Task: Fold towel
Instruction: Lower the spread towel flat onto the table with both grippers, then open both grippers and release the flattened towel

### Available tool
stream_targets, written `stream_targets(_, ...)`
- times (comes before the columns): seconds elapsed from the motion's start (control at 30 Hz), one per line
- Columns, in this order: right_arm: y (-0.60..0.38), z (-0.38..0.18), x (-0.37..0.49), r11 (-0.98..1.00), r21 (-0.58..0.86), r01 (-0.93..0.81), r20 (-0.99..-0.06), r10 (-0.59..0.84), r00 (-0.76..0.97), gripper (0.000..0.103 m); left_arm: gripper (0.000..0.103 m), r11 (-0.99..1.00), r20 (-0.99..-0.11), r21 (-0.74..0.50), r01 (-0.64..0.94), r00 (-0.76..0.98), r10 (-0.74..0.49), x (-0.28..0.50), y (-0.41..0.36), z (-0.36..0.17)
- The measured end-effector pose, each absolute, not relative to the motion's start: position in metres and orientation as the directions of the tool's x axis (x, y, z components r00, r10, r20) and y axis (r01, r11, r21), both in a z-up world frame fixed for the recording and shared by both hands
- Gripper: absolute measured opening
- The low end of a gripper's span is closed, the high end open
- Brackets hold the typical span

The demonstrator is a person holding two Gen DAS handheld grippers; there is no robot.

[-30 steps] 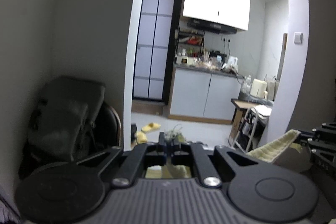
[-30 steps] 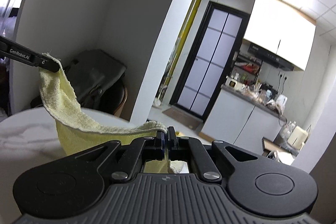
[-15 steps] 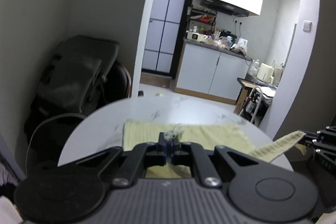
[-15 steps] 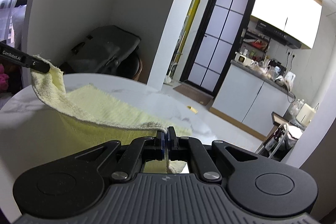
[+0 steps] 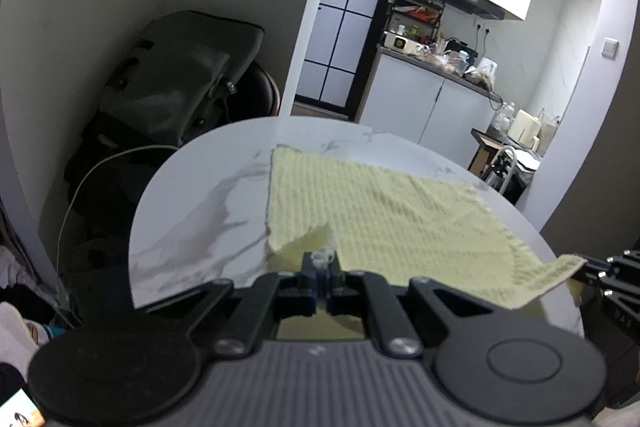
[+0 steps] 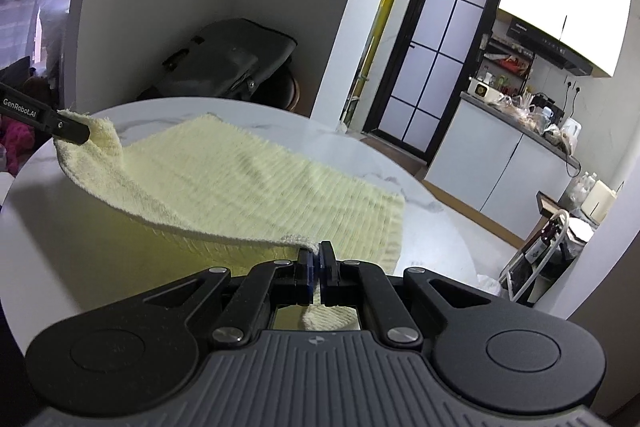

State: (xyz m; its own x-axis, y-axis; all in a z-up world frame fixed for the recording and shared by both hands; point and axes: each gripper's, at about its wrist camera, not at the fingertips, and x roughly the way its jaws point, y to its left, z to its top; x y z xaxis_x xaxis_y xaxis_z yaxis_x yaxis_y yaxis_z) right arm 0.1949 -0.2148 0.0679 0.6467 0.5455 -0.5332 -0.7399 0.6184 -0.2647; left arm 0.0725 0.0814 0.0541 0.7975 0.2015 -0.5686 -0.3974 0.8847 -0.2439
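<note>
The near rim of the round marble desk [image 5: 192, 227] is cut off by each black gripper body, so how far the towel [image 5: 384, 219] overhangs toward the person cannot be seen, and no hand or sleeve shows. The towel's underside is in shadow, only a dull yellow patch in the gaps of the gripper frames. The clutter on the kitchen counter [image 6: 516, 119] past the dark-framed glass door [image 6: 432, 63] is too small to tell apart, and the dark bag [image 5: 176, 75] slumped on a chair beyond the desk is hard to read.

The pale yellow ribbed towel lies mostly flat across the desk, its far edge resting toward the chair side, its near edge lifted off the marble. The left hand-held gripper [image 5: 322, 263] is pinched tight on the towel's near left corner, which pokes up as a small point just past its tips. The right hand-held gripper [image 6: 316, 255] is clamped on the near right corner, with a tuft of cloth bunched behind its jaws. Between the two corners the near hem hangs in a shallow sag above the desk. In the right wrist view the left gripper's fingertips [image 6: 72, 131] enter from the left edge, the corner curling over them.
</note>
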Motion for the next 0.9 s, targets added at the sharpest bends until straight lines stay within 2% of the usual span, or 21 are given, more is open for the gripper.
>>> stream_targets(0.4,-0.221,0.046,0.179,0.631,-0.225,-0.742,-0.585,0.522,0.621,0.004,0.006,0.874,-0.609,-0.27,-0.405,0.775,0.171,0.048,0.079,0.023)
stream_targets(0.8,-0.236,0.037,0.167,0.656,-0.18,-0.733,-0.612,0.509,0.606,0.006,0.01,0.868,-0.6,-0.285,-0.407,0.782,0.169,0.031,0.079,0.017)
stream_targets(0.9,-0.238,0.036,0.165,0.661,-0.176,-0.73,-0.614,0.505,0.606,0.006,0.018,0.867,-0.599,-0.286,-0.408,0.782,0.17,0.027,0.079,0.019)
